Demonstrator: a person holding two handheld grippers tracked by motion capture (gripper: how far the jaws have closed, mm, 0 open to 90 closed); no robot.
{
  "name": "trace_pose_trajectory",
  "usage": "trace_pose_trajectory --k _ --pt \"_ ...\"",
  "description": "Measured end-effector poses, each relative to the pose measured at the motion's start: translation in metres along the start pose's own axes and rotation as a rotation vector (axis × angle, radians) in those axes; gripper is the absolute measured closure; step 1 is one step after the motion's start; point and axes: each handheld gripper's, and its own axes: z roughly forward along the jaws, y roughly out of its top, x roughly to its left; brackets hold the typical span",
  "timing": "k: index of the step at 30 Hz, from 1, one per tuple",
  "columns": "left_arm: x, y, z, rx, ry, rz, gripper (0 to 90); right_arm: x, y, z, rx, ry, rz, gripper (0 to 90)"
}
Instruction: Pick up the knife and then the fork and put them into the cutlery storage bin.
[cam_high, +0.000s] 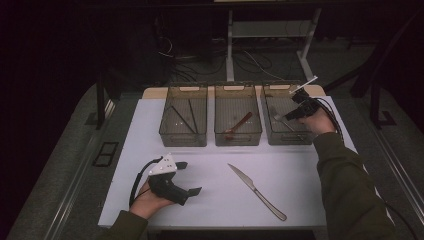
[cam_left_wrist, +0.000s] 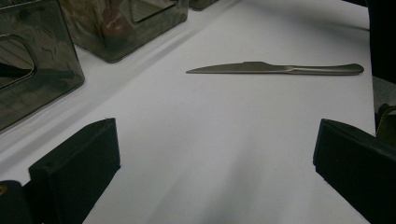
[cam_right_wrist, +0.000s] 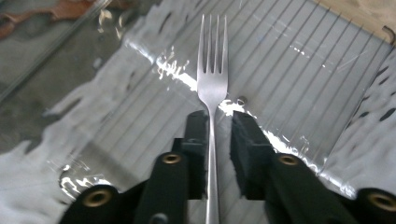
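Right tongs (cam_right_wrist: 218, 126), jaws parted narrowly around the fork (cam_right_wrist: 212, 79), tines pointing to twelve o'clock inside the right bin (cam_high: 289, 137); left tongs (cam_high: 187, 177) gape wide, empty.

Dim room; grey carpeted floor (cam_high: 60, 165) around white rectangular table (cam_high: 150, 120); black tangled cables (cam_high: 250, 62) and white metal desk frame (cam_high: 230, 45) beyond.
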Motion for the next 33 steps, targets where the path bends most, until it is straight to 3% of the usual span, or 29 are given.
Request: trace_pose_trajectory --k 3,7,13,18,23,26,33 --pt "0.000 0.000 0.000 -0.001 0.000 -0.001 0.0 0.000 0.000 -0.005 -0.024 0.011 0.012 64.2" --pt "0.000 0.000 0.000 0.000 -0.001 0.000 0.0 -0.001 -0.002 -0.018 -0.094 0.073 0.059 53.3" --pt "0.000 0.000 -0.001 0.000 0.001 -0.001 0.0 0.005 -0.008 -0.040 -0.210 0.147 0.082 44.7" --pt "0.000 0.000 0.000 0.001 0.002 -0.002 0.0 0.015 -0.018 -0.055 -0.289 0.168 0.096 39.1" --pt "0.000 0.000 -0.001 0.001 0.002 -0.002 0.0 0.027 -0.029 -0.066 -0.299 0.193 0.054 41.3" --pt "0.000 0.000 0.000 0.001 0.002 -0.002 0.0 0.038 -0.038 -0.071 -0.312 0.184 0.008 41.2" --pt "0.000 0.000 0.000 0.002 0.003 -0.004 0.0 0.054 -0.060 -0.080 -0.346 0.189 -0.024 40.0"
